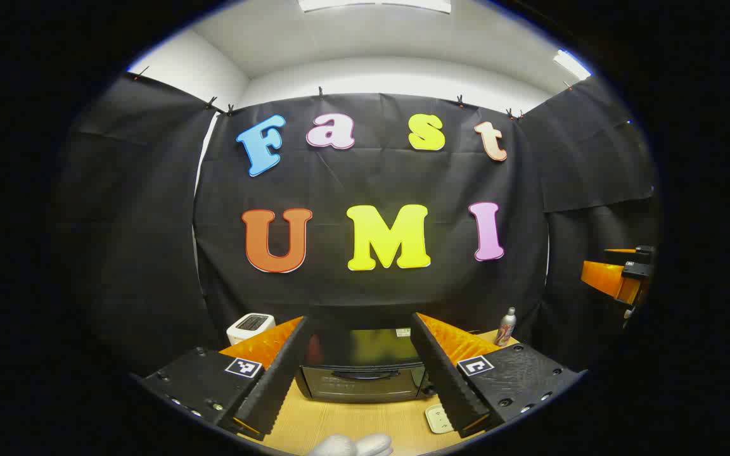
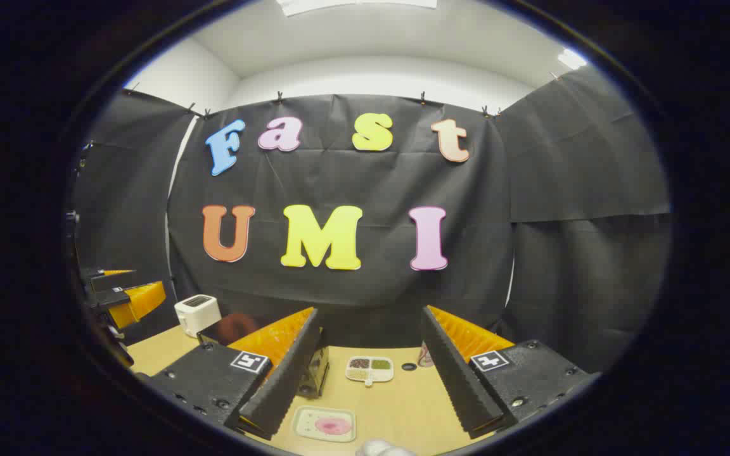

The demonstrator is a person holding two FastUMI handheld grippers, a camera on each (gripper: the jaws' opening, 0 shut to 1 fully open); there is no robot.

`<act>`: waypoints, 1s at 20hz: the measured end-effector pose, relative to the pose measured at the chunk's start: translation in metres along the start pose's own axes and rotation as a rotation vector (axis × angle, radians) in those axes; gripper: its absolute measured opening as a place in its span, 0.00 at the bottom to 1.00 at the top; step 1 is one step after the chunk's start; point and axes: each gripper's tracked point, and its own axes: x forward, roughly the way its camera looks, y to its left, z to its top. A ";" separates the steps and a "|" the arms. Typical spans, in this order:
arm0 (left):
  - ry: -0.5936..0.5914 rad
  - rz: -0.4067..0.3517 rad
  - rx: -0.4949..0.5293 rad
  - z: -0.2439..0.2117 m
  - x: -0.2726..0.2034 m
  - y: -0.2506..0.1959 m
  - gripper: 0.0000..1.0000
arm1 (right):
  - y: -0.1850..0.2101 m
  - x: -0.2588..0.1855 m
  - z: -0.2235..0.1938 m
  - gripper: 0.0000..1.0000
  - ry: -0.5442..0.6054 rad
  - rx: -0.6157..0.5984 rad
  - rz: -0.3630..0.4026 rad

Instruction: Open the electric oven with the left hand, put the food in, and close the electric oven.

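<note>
The black electric oven (image 1: 362,373) stands on the wooden table straight ahead of my left gripper (image 1: 361,318), its door closed and the handle across the front. That gripper is open, holds nothing, and hovers short of the oven. My right gripper (image 2: 370,310) is open too, above the table to the oven's right. Below it lies a small tray with pink food (image 2: 326,423), and the oven's side (image 2: 315,372) peeks out behind its left finger. White rounded food (image 1: 352,445) sits at the table's near edge.
A white toaster (image 1: 249,326) stands left of the oven and a can (image 1: 505,326) to its right. A divided dish of grains (image 2: 370,369) lies farther back. The right gripper (image 1: 618,278) hangs at the far right, the left gripper (image 2: 124,294) at the far left.
</note>
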 end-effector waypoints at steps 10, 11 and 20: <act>0.008 -0.014 0.004 -0.009 0.020 -0.001 0.96 | 0.004 0.010 -0.001 0.97 0.008 -0.013 0.003; 0.008 -0.012 0.008 -0.011 0.023 -0.002 0.96 | 0.004 0.011 -0.001 0.97 0.010 -0.013 0.002; 0.091 -0.041 -0.017 -0.080 0.073 -0.016 0.96 | -0.006 0.007 -0.009 0.96 0.051 -0.042 -0.025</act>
